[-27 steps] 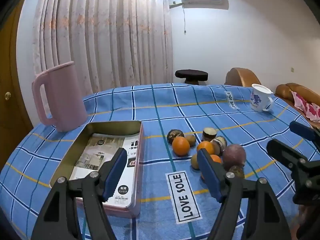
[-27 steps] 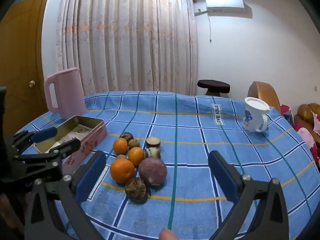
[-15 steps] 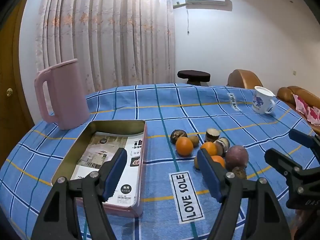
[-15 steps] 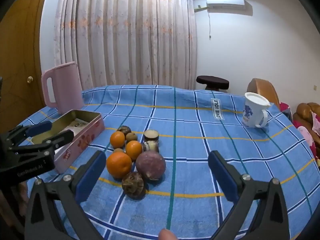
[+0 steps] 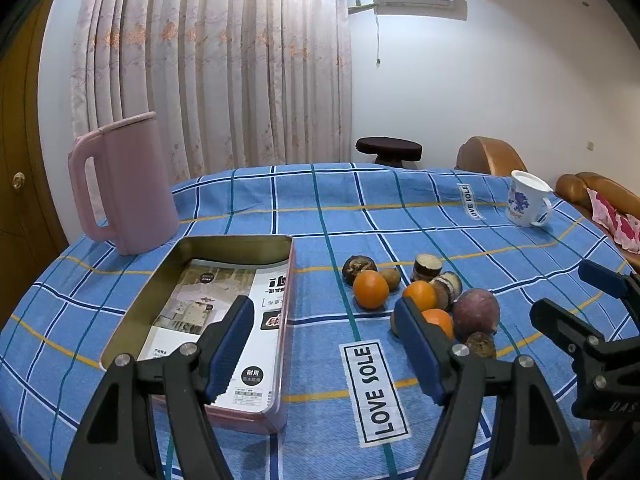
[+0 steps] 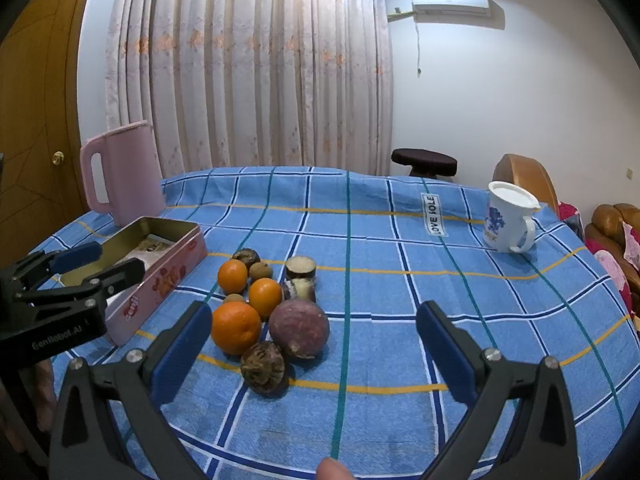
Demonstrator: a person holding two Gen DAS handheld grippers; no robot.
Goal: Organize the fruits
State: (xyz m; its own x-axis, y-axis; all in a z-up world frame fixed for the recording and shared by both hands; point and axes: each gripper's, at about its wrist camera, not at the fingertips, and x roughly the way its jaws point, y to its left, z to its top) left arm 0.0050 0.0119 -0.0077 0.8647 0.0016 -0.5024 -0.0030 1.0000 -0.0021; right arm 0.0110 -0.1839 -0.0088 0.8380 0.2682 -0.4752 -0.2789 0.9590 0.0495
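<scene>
I am at the start of the sorting: no fruit has been lifted yet, and both tools hang above the surface (image 6: pixel 400 248), a table under a blue checked cloth.

In the right wrist view, the right gripper (image 6: pixel 314 346) fills the lower part of the frame with its blue-padded fingers (image 6: pixel 182 350) spread wide and nothing between the pads. The fruit cluster sits just left of centre. A large orange (image 6: pixel 236 327) is at its lower left, a purple passion fruit (image 6: pixel 299 328) beside it on the right, and a brown wrinkled fruit (image 6: pixel 263 367) lowest in the frame, closest to me. Two smaller oranges (image 6: pixel 233 276) and some small brown and cut pieces lie further up.

In the left wrist view, the left gripper (image 5: pixel 324 354) is at the bottom centre, its fingers also wide and empty. Its left finger overlaps the open metal tin (image 5: pixel 136 312), which lies left of the fruit and has a printed leaflet (image 5: pixel 224 320) inside but no fruit. A pink jug (image 5: pixel 128 184) stands at the upper left and a white mug (image 5: pixel 524 200) at the far right.

I judge the tin to be the likely destination. The next move calls for lowering one gripper over a fruit at the edge of the cluster, closing gently so that round neighbours do not roll, then carrying it left to the tin.
</scene>
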